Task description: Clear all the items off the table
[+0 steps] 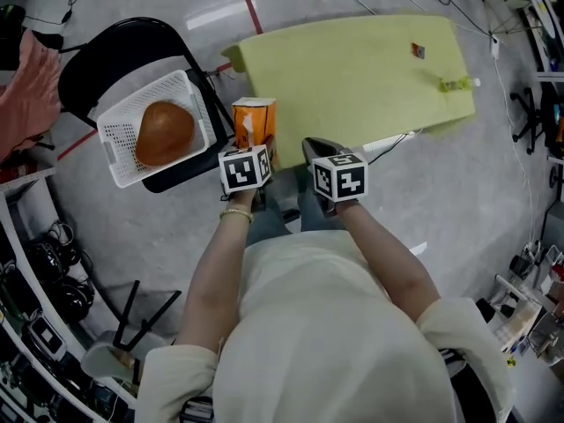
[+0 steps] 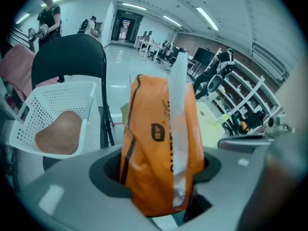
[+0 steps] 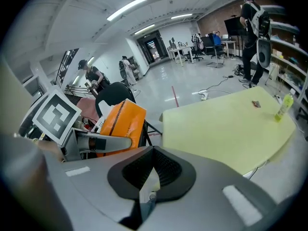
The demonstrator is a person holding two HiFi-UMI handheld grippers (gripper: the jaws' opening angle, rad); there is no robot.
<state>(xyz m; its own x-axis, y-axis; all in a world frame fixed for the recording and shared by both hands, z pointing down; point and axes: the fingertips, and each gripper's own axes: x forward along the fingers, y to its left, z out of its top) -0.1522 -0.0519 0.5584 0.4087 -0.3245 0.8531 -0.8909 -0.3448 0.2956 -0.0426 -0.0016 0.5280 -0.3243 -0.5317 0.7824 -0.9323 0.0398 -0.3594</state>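
Left gripper (image 2: pixel 161 179) clamped on orange pack (image 2: pixel 159 138), clear of table (image 1: pixel 352 77), near basket (image 1: pixel 198 104); right gripper (image 3: pixel 149 177) closed, empty. Carry pack over basket, lower beside brown item (image 1: pixel 164 133), then release

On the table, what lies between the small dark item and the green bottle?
Nothing. In the head view only bare table top separates the small dark item from the green bottle. The right gripper view agrees.

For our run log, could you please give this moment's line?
left gripper: shut on orange packet | right gripper: shut, empty | table: bottle, small item
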